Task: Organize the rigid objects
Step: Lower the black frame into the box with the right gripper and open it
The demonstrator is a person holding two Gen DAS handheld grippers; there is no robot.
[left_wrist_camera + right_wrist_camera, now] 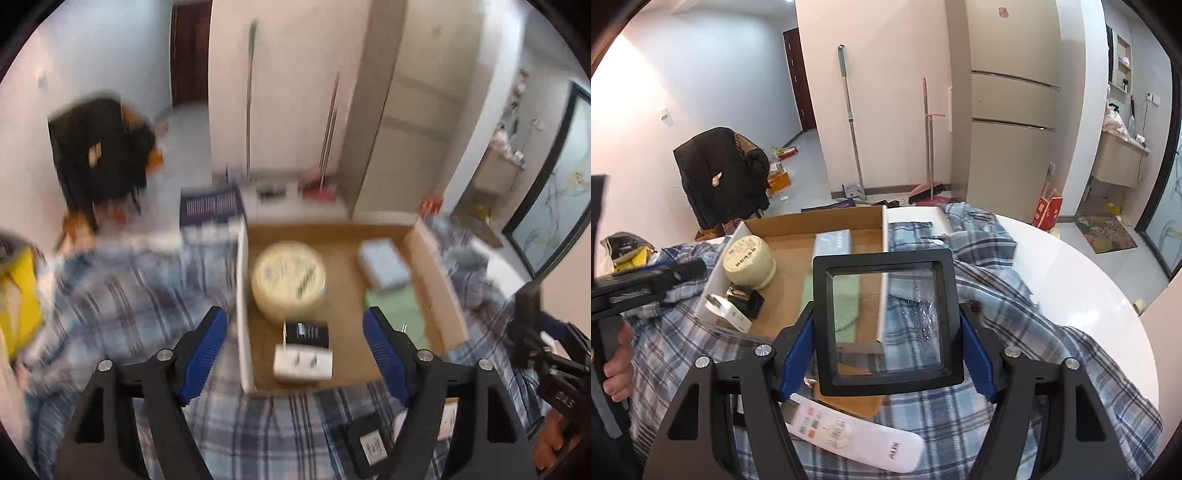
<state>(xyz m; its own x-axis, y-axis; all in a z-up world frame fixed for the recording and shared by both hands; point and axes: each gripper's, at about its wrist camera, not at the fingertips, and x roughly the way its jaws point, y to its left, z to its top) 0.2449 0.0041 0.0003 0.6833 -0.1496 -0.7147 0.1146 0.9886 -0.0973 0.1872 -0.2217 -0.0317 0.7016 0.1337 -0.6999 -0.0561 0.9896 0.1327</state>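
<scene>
My right gripper is shut on a black square frame with a clear pane, held upright above the near edge of a shallow cardboard box. The box holds a cream round tub, a pale blue box, a green sheet, a small black item and a white item. My left gripper is open and empty, above the box's near end; the tub and a white adapter lie between its fingers.
A white remote lies on the plaid cloth below my right gripper. A black flat item lies on the cloth. The round white table's edge curves at right. A chair with a black jacket stands behind.
</scene>
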